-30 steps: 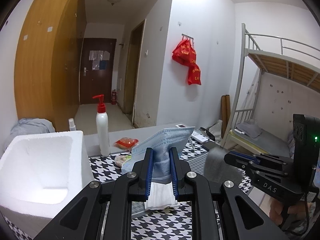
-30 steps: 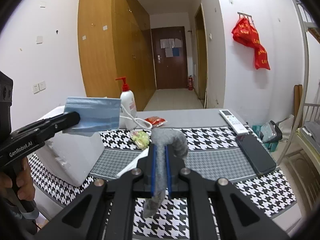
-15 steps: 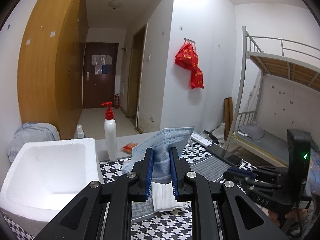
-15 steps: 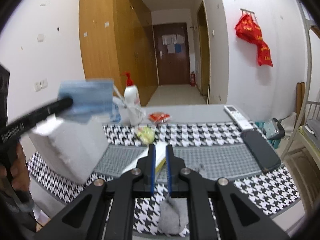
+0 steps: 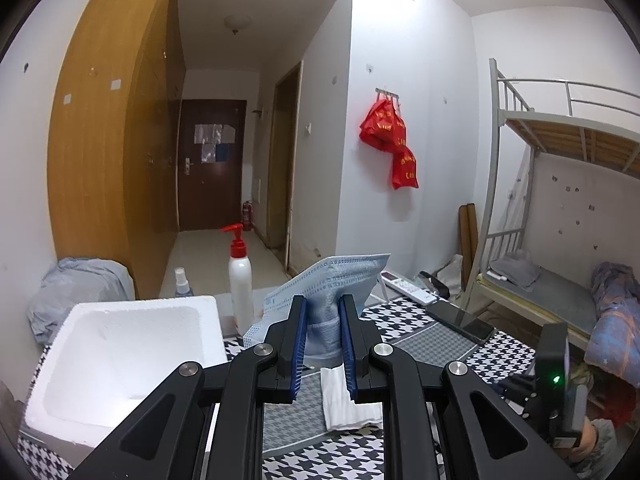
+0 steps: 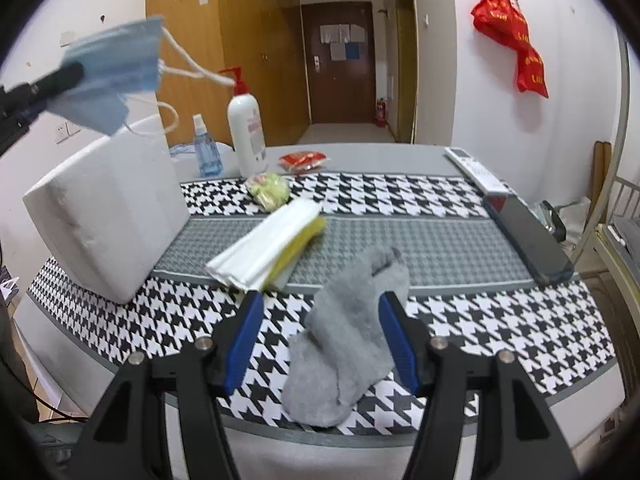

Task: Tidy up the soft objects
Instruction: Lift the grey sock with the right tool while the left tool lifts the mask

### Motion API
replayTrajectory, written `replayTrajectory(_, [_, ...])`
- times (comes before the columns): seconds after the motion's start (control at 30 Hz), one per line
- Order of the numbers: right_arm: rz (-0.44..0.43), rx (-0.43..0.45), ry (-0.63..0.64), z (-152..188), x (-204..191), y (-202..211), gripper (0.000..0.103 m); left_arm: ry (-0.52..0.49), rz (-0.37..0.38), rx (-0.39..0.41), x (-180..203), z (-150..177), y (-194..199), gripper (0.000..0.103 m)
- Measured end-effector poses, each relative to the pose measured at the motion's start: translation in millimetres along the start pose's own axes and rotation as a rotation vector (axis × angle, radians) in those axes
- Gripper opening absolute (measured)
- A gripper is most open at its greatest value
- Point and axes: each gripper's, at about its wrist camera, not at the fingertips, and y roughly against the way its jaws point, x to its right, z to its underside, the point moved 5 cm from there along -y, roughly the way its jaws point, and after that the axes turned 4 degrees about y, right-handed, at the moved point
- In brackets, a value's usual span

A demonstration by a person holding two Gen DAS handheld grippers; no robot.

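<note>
right gripper (image 6: 320,320) — now spread | grey sock (image 6: 344,344) dropped | left gripper (image 5: 322,322) still pinching mask (image 5: 332,280)

Face mask (image 5: 336,280): light blue, white ear loops. Sock (image 6: 352,332): plain grey. Table mat (image 6: 500,320): black-and-white houndstooth, grey finer-check band across middle. Foam box (image 6: 108,216): white. Folded cloths (image 6: 268,248): white stack over yellow one. Pump bottle (image 6: 246,128): white body, red pump. Spray bottle (image 6: 206,152): clear blue. Snack packet (image 6: 306,159): red. Hanging bags (image 6: 516,44): red, yellow print. Wardrobe (image 5: 116,152): orange-brown wood. Door (image 5: 210,164): dark brown. Gripper pads (image 6: 244,344): blue on black fingers.
</note>
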Motion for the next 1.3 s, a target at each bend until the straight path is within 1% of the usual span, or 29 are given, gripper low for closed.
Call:
replayTrajectory(0.27, [0.01,-0.05,0.015,10.3,0.8,-15.8,0.064,0.001,-0.024,0.017,-7.1,-4.7,7.5,0.018])
replayTrajectory(0.5, [0.018,-0.081,0.01,18.0,2.6,-25.7,0.064,0.009,-0.027,0.016,-3.5,-3.4,7.9,0.018])
replayTrajectory(0.57, [0.019,-0.088,0.014,18.9,2.1,-28.0,0.056,0.008,-0.025,0.016,-3.9,-4.3,7.5,0.018])
replayTrajectory(0.63, [0.027,-0.102,0.01,20.9,3.0,-31.0,0.053,0.009,-0.024,0.017,-4.1,-4.5,7.9,0.018])
replayTrajectory(0.67, [0.031,-0.113,0.009,22.3,4.1,-33.6,0.048,0.007,-0.024,0.017,-4.1,-4.5,7.9,0.018])
replayTrajectory(0.8, [0.037,-0.123,0.021,26.3,6.1,-36.3,0.042,0.008,-0.024,0.018,-3.9,-4.6,8.1,0.018])
replayTrajectory(0.83, [0.044,-0.125,0.022,26.4,6.8,-36.6,0.036,0.009,-0.024,0.019,-4.5,-4.6,8.6,0.018])
replayTrajectory(0.87, [0.052,-0.124,0.021,26.5,7.6,-37.0,0.033,0.01,-0.024,0.018,-4.3,-4.1,8.6,0.018])
replayTrajectory(0.9, [0.057,-0.122,0.017,26.2,8.9,-37.1,0.025,0.011,-0.024,0.017,-4.8,-4.2,8.2,0.018])
replayTrajectory(0.93, [0.06,-0.12,0.007,25.8,11.0,-37.4,0.012,0.01,-0.026,0.015,-4.8,-3.7,8.0,0.018])
replayTrajectory(0.97, [0.062,-0.119,-0.011,25.2,13.7,-37.9,0.008,0.01,-0.028,0.014,-5.5,-3.7,8.5,0.018])
replayTrajectory(1.03, [0.057,-0.114,-0.022,22.9,14.7,-37.2,0.006,0.013,-0.029,0.017,-7.6,-4.8,9.8,0.018])
replayTrajectory(1.1, [0.059,-0.08,-0.032,13.8,14.8,-30.7,0.006,0.015,-0.035,0.022,-9.1,-6.5,11.4,0.018])
replayTrajectory(1.23, [0.0,-0.009,-0.049,-7.8,9.7,-11.5,0.006,0.016,-0.042,0.032,-10.8,-7.7,16.0,0.018])
replayTrajectory(1.3, [-0.013,0.031,-0.049,-18.4,6.2,-1.3,0.006,0.018,-0.045,0.037,-12.3,-8.2,18.7,0.018])
